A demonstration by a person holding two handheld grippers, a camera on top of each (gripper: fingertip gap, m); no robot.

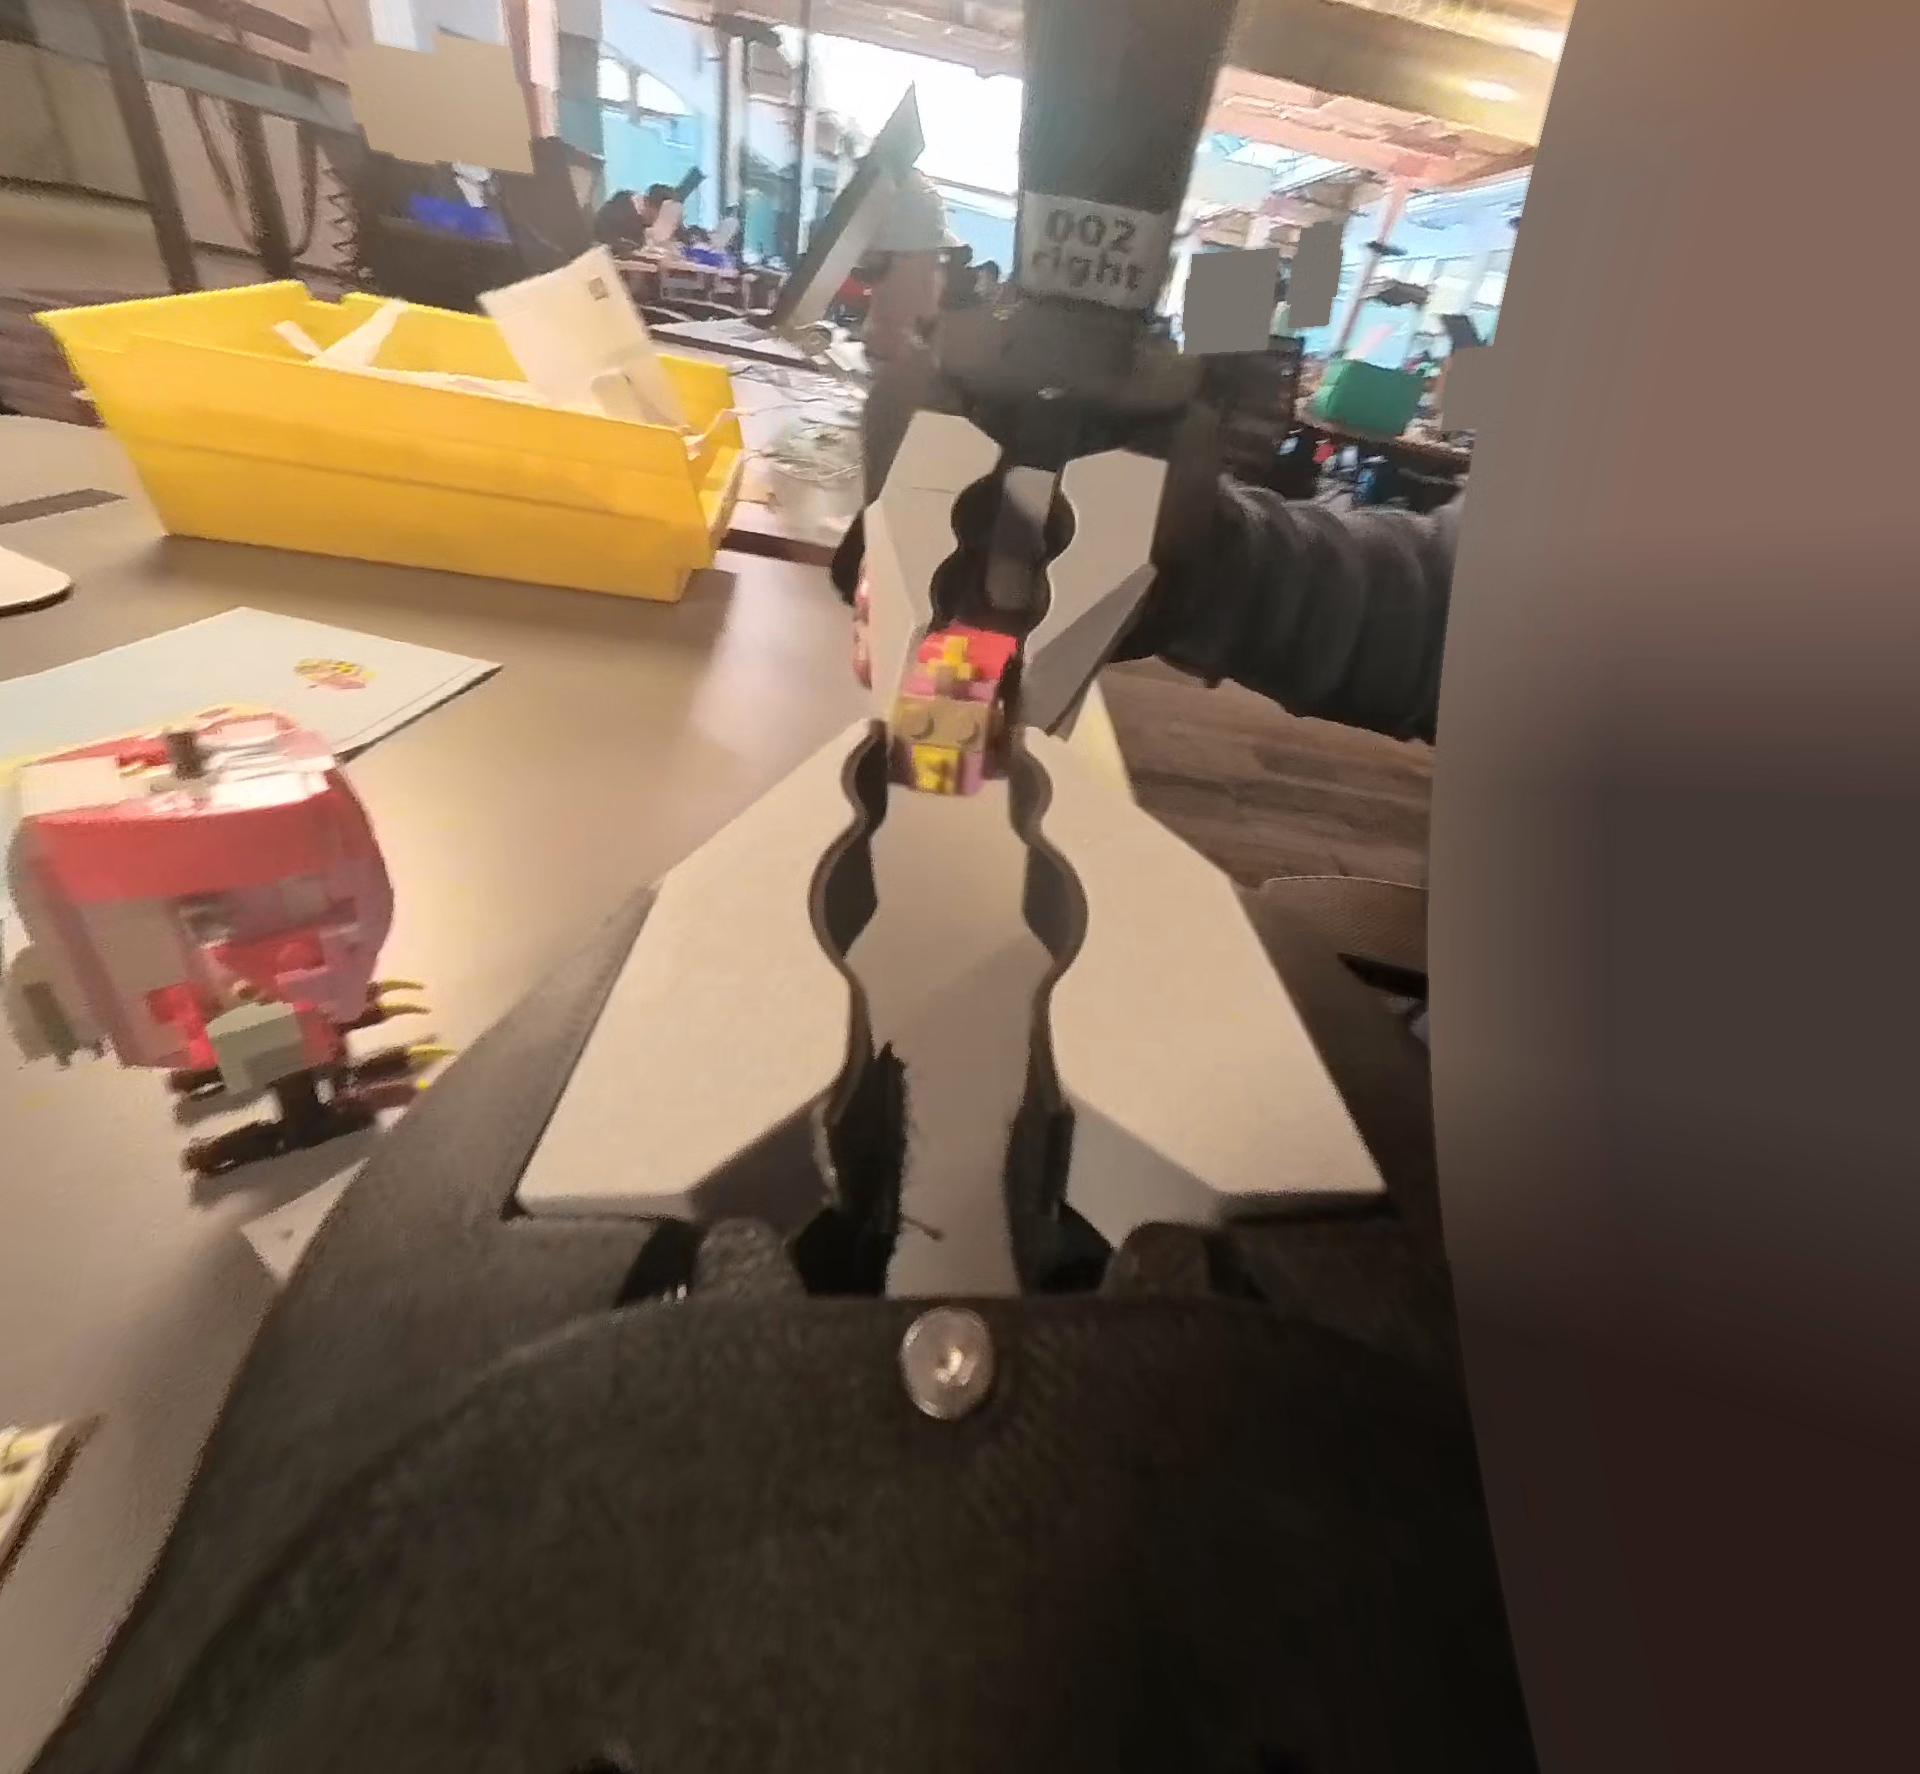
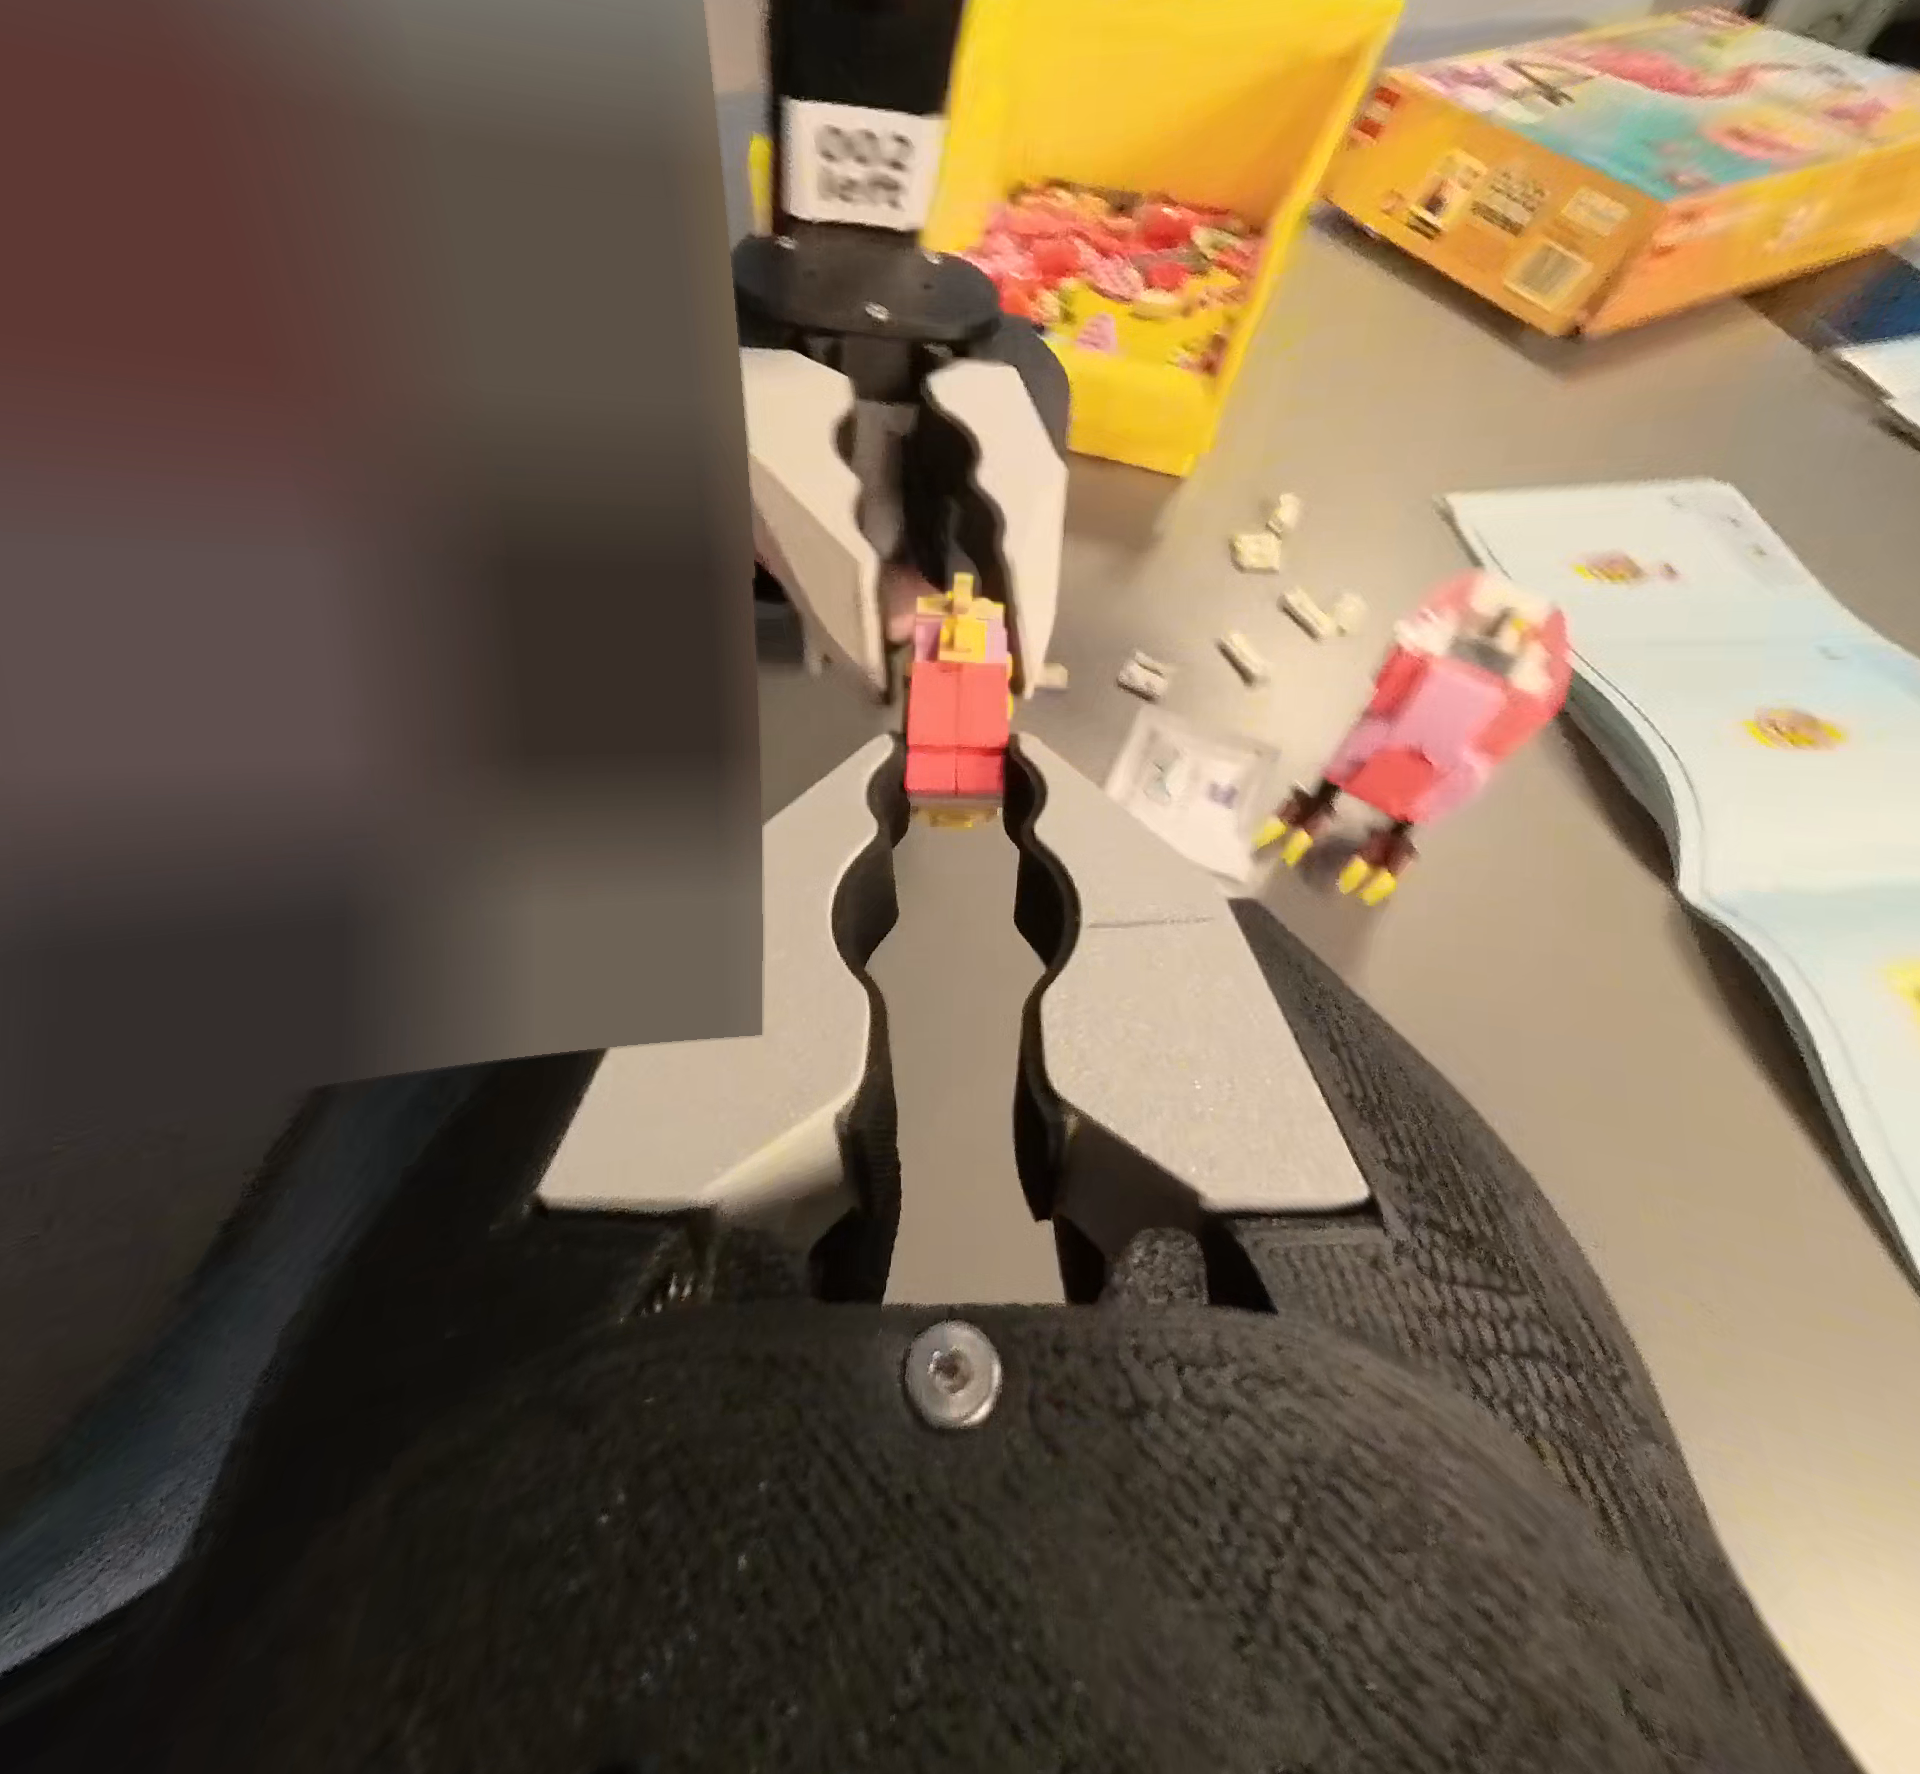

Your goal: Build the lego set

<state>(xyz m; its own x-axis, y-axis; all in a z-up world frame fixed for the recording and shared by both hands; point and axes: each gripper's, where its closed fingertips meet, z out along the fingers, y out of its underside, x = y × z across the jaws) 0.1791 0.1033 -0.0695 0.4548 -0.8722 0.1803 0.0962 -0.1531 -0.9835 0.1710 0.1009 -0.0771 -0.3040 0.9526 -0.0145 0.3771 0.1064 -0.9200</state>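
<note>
My two grippers face each other tip to tip above the grey table (image 1: 644,685). Between them is a small brick assembly (image 1: 951,722) of red, pink, yellow and tan pieces. In the left wrist view my left gripper (image 1: 951,753) is shut on its pink and yellow end, and the right gripper (image 1: 966,675) comes down on it from the far side. In the right wrist view my right gripper (image 2: 956,774) is shut on the red end of the assembly (image 2: 958,727), and the left gripper (image 2: 956,675) grips the pink and yellow end beyond it.
A pink and red brick bird model (image 2: 1455,716) stands on the table to the right, beside several small pale bricks (image 2: 1268,602), a clear bag (image 2: 1195,779) and an open booklet (image 2: 1714,737). Behind are a yellow bin of bricks (image 2: 1143,270) and a toy box (image 2: 1621,155). A second yellow bin (image 1: 416,436) holds papers. The tips of both grippers are at nearly the same place.
</note>
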